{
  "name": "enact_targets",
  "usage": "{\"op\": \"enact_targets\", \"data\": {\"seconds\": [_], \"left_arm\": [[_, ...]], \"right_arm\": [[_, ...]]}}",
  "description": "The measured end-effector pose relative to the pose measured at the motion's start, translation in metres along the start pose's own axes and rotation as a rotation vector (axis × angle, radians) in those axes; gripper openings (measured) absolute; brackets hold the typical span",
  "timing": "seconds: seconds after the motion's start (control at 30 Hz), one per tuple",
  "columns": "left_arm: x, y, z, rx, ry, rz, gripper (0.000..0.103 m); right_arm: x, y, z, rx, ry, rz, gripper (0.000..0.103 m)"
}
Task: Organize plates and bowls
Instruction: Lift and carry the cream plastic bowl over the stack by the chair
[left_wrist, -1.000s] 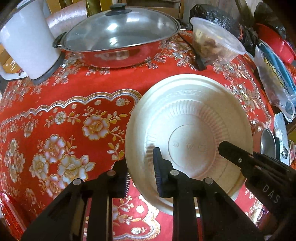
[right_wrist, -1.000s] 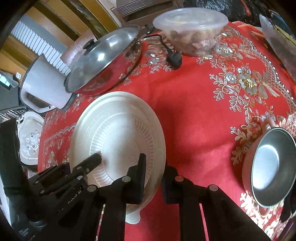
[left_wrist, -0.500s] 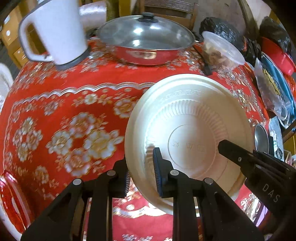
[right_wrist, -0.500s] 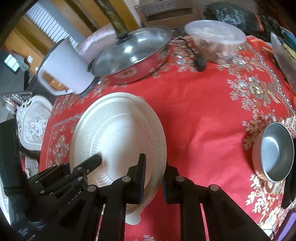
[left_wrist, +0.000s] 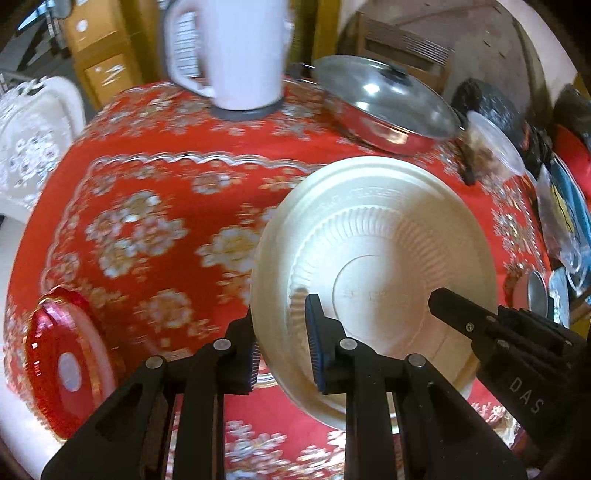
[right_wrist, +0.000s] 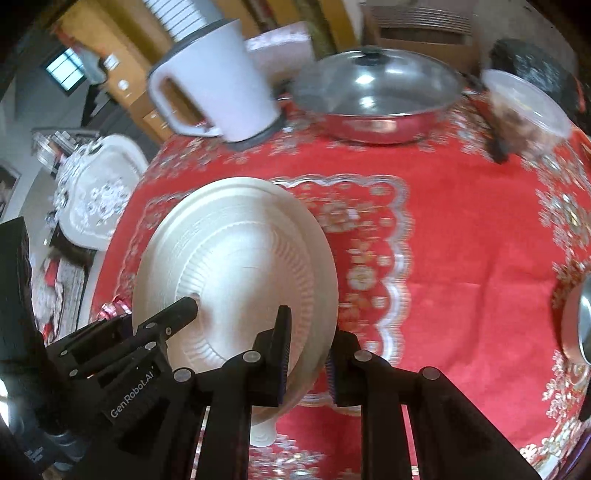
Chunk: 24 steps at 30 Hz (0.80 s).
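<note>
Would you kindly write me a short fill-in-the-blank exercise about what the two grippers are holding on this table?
1. Both grippers grip the rim of one white ____.
2. The tablecloth is mainly ____.
3. The steel pan is covered by a ____.
4. In the left wrist view, the left gripper grips the rim, and the right gripper enters from the ____.

Missing words: plate; red; lid; right

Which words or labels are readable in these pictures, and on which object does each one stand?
"DAS": on the right gripper, seen from the left wrist.
"GenRobot.AI": on the left gripper, seen from the right wrist.
Embossed marks on the bottom of the white bowl: too faint to read.
</note>
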<state>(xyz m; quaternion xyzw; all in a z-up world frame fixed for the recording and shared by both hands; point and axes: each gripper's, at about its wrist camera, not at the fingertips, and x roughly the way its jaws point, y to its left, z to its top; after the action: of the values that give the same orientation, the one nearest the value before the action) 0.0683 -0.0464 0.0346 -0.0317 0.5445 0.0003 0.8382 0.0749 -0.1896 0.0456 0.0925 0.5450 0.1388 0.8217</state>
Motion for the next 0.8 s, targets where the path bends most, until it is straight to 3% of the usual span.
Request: {"op": "enact_targets", "data": {"seconds": [0.47,0.8], "left_arm": [[-0.030,0.121,-0.037,-0.196,-0.020,0.107,0.019],[-0.048,0.183,-0.060,-0.309,-0.027,0.164,0.019]], "right_arm": [[0.035,0.121,-0.014,-0.199,0.067,0.099,0.019],[0.053,0.193,-0.027,-0.325,0.110,0.152,0.020]]}}
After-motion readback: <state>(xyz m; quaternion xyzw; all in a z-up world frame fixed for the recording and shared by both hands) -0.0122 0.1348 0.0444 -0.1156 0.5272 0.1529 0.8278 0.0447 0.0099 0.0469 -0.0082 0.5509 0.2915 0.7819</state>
